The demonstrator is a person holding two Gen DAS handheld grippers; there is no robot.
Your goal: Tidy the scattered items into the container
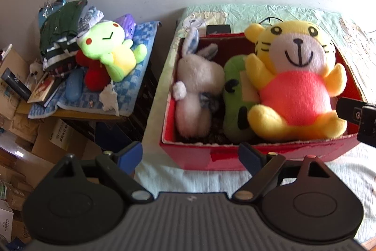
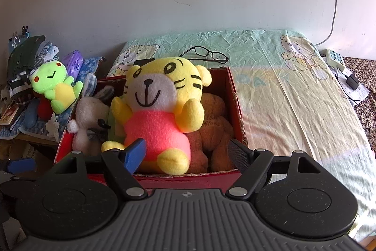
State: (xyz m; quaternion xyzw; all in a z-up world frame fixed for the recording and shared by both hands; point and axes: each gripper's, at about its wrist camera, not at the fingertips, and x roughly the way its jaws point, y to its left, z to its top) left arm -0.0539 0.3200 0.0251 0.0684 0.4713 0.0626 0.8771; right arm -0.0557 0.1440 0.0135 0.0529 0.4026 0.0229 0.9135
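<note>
the red box [image 2: 236, 95] sits on the bed sheet [image 2: 282, 98] at centre frame, holding the tiger [image 2: 162, 98] on top, a white rabbit [image 1: 197, 81] at left, a green plush [image 1: 235, 95] between them and a brown bear [image 2: 213, 124] at right. both the left gripper [image 1: 190, 155] and right gripper [image 2: 186, 151] hang open and empty at the box's near edge. a frog plush [image 1: 112, 51] lies on the cluttered side table [image 1: 94, 113] at upper left; glasses [image 2: 209, 53] rest behind the box.

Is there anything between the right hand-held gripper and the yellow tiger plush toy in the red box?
Nothing visible: the open right hand-held gripper looks straight at the yellow tiger plush toy, lying on top in the red cardboard box.
</note>
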